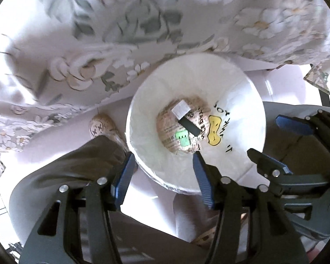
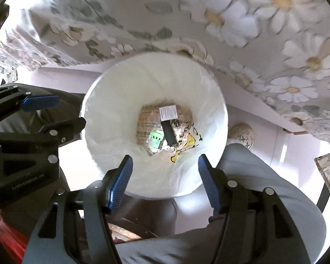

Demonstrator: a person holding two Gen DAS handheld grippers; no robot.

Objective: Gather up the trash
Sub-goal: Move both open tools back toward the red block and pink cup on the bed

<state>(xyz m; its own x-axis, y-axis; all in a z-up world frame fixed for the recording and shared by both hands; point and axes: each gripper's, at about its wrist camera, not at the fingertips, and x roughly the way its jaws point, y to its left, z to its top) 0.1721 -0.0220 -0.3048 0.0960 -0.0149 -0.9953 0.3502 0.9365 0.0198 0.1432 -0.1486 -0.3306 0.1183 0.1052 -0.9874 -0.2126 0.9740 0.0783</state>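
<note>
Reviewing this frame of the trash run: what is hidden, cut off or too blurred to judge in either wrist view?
- Floral tablecloth: motion-blurred in the left wrist view, and the table under it is covered.
- Printed wrappers at the bottom of the lined bin: text too small in both views.
- Bag print: creased, only partly legible.
- Bin's outer wall and base: hidden by its own rim.
- Left hand-held gripper and right hand-held gripper: bodies cut off by the lower edge.
</note>
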